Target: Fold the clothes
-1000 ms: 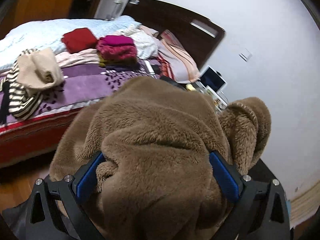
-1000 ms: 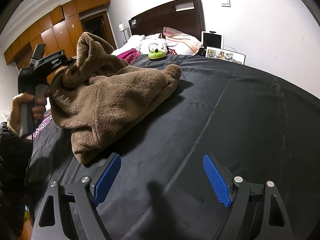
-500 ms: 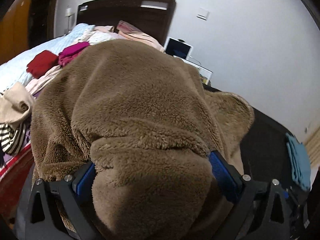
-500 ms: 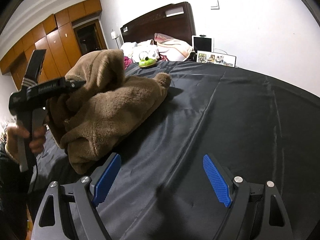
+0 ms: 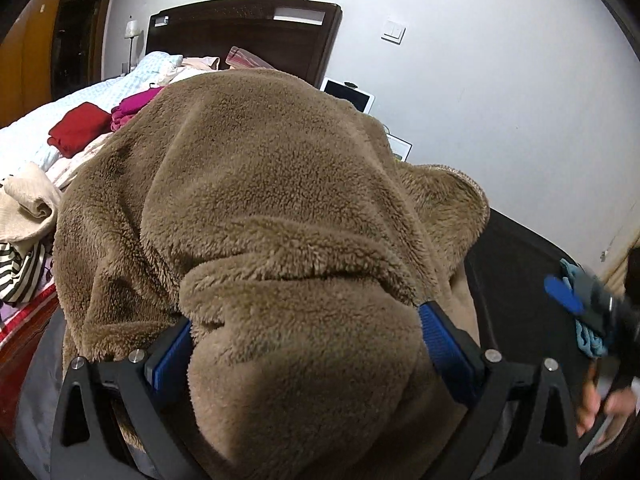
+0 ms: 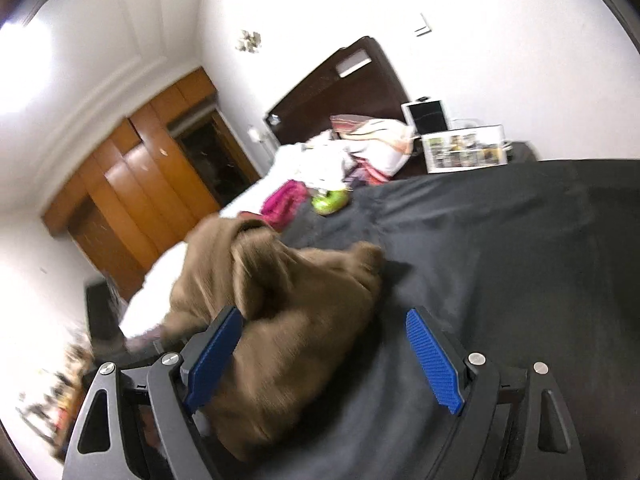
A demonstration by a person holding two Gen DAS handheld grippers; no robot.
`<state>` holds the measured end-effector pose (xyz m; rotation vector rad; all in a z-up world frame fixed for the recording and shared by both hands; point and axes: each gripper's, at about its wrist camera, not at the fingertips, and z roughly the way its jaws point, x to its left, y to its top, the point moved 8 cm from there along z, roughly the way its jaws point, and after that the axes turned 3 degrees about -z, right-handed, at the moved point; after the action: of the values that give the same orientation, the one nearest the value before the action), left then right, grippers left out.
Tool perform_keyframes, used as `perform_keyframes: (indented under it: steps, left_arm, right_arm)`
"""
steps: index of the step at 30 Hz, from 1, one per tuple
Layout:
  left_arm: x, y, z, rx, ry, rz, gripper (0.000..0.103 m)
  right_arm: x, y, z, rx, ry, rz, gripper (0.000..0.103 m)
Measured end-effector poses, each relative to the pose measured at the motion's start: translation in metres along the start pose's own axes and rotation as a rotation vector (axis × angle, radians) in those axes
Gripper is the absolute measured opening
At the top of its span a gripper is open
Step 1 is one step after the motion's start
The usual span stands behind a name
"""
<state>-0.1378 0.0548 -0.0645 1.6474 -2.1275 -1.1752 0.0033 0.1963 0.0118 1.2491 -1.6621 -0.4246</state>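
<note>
A brown fleece garment [image 5: 280,200] lies bunched on a black sheet [image 6: 520,260]. My left gripper [image 5: 306,316] is shut on a thick fold of it, and the fleece bulges out between the blue pads and hides most of the left wrist view. In the blurred, tilted right wrist view the same fleece garment [image 6: 288,300] sits at lower left. My right gripper [image 6: 322,320] is open wide just over its near edge, the left finger in front of the fleece and nothing pressed between the pads. One of its blue pads [image 5: 564,294] shows at the right edge of the left wrist view.
A bed beyond holds folded red [image 5: 78,128] and magenta [image 5: 136,106] clothes, a beige garment [image 5: 28,204] and a striped one [image 5: 20,268]. A green toy [image 6: 330,202] and photo frame [image 6: 464,152] stand at the sheet's far edge. A light blue cloth [image 5: 588,336] lies right.
The right gripper has swung left and rolled, from bare sheet to the fleece's near edge. The left gripper swung right with the fleece at first, then stayed still.
</note>
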Motion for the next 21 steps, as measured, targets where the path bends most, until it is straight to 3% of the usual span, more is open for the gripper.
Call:
perform_keyframes:
  steps: [8, 12, 13, 15, 17, 21]
  left_arm:
    - [0.008, -0.008, 0.002, -0.019, -0.019, -0.012, 0.101]
    - [0.011, -0.015, -0.002, -0.022, -0.029, -0.017, 0.101]
    - [0.011, -0.018, -0.003, -0.023, -0.03, -0.017, 0.101]
    - [0.012, -0.019, -0.004, -0.025, -0.029, -0.015, 0.101]
    - [0.013, -0.02, -0.004, -0.027, -0.026, -0.012, 0.101]
    - [0.015, -0.024, -0.005, -0.027, -0.017, -0.004, 0.102]
  right_arm:
    - [0.043, 0.032, 0.094, 0.09, 0.106, -0.073, 0.086]
    - [0.043, 0.025, 0.136, 0.139, 0.109, -0.1, 0.084]
    - [0.044, 0.022, 0.145, 0.159, 0.103, -0.109, 0.079]
    - [0.046, 0.014, 0.158, 0.202, 0.092, -0.127, 0.042]
    - [0.044, 0.002, 0.162, 0.228, 0.059, -0.153, 0.03]
    - [0.046, 0.0, 0.145, 0.154, -0.009, -0.244, 0.018]
